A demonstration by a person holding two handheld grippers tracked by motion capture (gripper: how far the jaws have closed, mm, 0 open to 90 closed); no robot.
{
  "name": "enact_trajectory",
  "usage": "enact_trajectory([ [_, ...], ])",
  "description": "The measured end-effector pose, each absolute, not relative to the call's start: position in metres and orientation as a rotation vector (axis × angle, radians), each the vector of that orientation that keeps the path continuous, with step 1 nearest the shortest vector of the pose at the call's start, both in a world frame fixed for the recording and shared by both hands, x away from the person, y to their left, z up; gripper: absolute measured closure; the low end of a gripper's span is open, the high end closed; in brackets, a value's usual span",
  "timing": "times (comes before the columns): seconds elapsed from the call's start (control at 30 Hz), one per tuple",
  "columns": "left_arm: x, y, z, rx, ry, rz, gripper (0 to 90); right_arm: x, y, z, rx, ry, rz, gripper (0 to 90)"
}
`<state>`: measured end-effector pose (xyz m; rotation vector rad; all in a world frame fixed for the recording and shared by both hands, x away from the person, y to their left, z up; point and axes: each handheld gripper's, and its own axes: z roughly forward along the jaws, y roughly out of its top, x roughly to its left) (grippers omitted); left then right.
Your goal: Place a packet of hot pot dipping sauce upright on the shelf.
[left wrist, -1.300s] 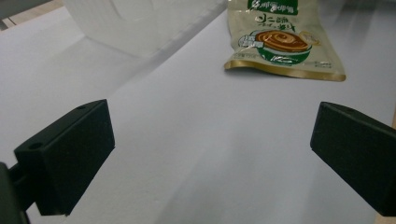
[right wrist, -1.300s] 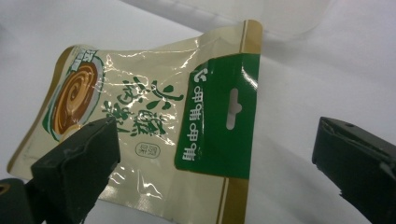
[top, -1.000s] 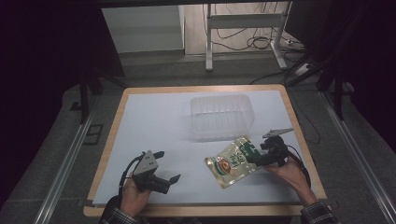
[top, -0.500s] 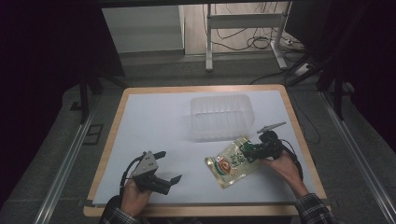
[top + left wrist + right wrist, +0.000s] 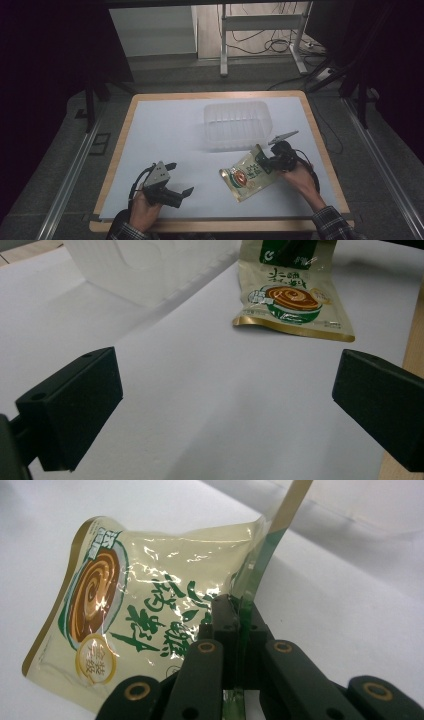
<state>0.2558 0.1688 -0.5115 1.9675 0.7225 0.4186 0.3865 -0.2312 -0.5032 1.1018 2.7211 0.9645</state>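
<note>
Table (image 5: 165, 130), white-topped with a wood rim, lit against dark surroundings. Clear tub (image 5: 237, 124) near the far middle, standing upright on the white top. Pouch (image 5: 247, 172), pale gold with green print and a brown swirl picture, just in front of the tub toward the right edge; lower end resting on the table, upper green edge lifted and bent upward. Seen again in the left gripper view, pouch (image 5: 290, 297) beside the tub (image 5: 145, 267), and in the right gripper view, pouch (image 5: 145, 615) creased and glossy with its edge folded up.

Right gripper (image 5: 272, 160), held in the right hand (image 5: 300, 175), clamped on the pouch's upper green edge. Jaws just been closing, and pressed together in the right gripper view (image 5: 237, 625) with only the thin film pinched between the pads. Grey plate sticking out toward the tub.

Left gripper (image 5: 175, 177), held in the left hand (image 5: 145, 210) near the front left, well apart from pouch and tub. Jaws spread wide in the left gripper view (image 5: 225, 400), nothing between them but bare white tabletop; touching nothing.
</note>
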Motion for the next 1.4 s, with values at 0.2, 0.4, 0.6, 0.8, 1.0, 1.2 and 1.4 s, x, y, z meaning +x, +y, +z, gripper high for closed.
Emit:
enact_trajectory([
  [0.2, 0.255, 0.168, -0.511, 1.976, 0.719, 0.432, 0.0, 0.384, -0.229, -0.500, 1.127, 2.701, 0.949, 88.9],
  [0.4, 0.255, 0.167, -0.511, 1.984, 0.718, 0.443, 0.0, 0.381, -0.231, -0.488, 1.157, 2.686, 0.996, 88.9],
  [0.6, 0.255, 0.165, -0.512, 2.001, 0.719, 0.452, 0.0, 0.377, -0.231, -0.469, 1.188, 2.684, 1.081, 88.8],
  [0.8, 0.255, 0.165, -0.512, 2.000, 0.718, 0.458, 0.0, 0.375, -0.229, -0.452, 1.230, 2.701, 1.164, 88.9],
  [1.0, 0.255, 0.165, -0.512, 2.003, 0.716, 0.462, 0.0, 0.373, -0.224, -0.439, 1.242, 2.730, 1.234, 88.9],
  [1.2, 0.254, 0.164, -0.512, 2.010, 0.719, 0.469, 0.0, 0.370, -0.221, -0.423, 1.259, 2.746, 1.340, 88.9],
  [1.4, 0.255, 0.165, -0.512, 2.009, 0.724, 0.474, 0.0, 0.368, -0.224, -0.408, 1.277, 2.709, 1.385, 89.0],
])
